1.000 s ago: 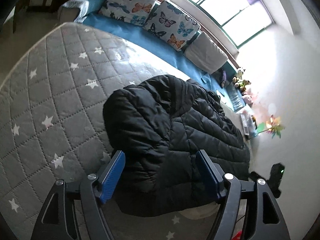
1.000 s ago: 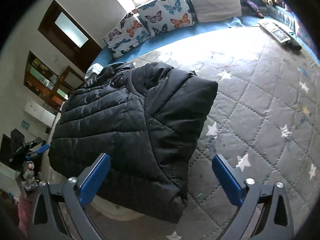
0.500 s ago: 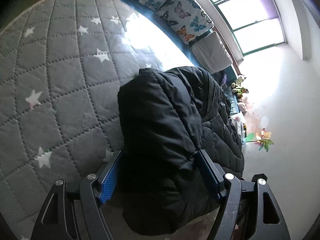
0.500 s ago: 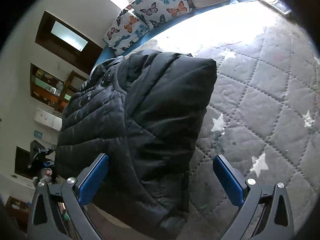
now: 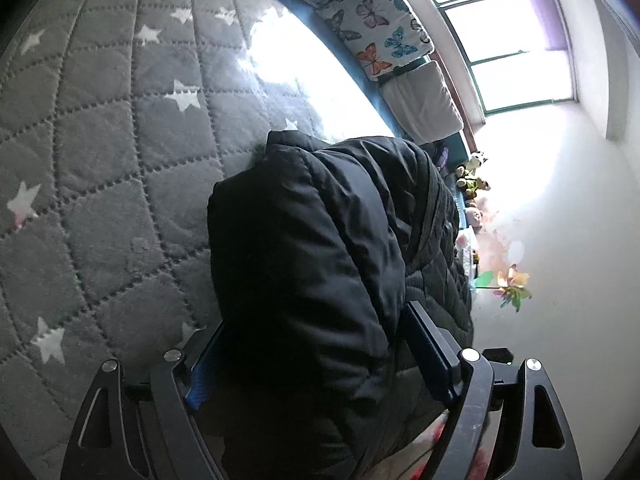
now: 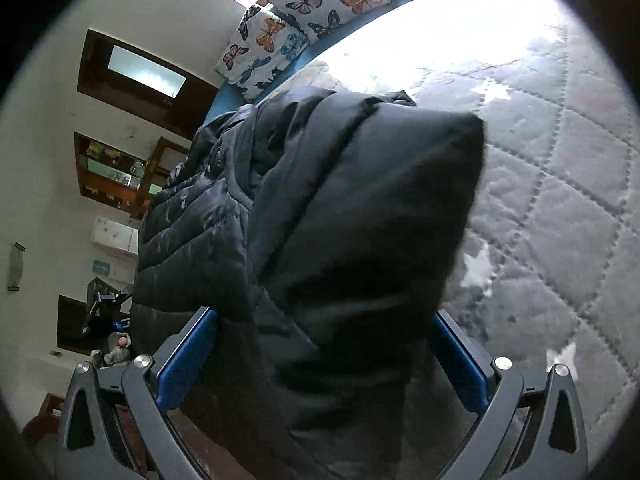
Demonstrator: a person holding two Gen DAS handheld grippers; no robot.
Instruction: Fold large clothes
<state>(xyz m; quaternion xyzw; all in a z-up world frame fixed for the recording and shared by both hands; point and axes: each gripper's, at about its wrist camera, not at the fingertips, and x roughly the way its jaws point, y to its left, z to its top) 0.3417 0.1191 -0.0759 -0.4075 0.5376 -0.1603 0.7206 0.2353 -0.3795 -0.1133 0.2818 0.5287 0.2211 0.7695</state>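
A black puffer jacket point(image 5: 320, 264) lies on the star-quilted bed point(image 5: 100, 168), its near edge between the wide-spread jaws of the left gripper point(image 5: 316, 360) and right gripper point(image 6: 324, 356). Neither has clamped; both appear placed to lift that edge for a fold.

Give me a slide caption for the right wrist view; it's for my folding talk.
Right gripper open around the near edge of a black puffer jacket on a star-quilted mattress.

Both wrist views close over black jacket point(image 5: 320, 280), facing butterfly pillows point(image 6: 304, 4), perhaps tilted
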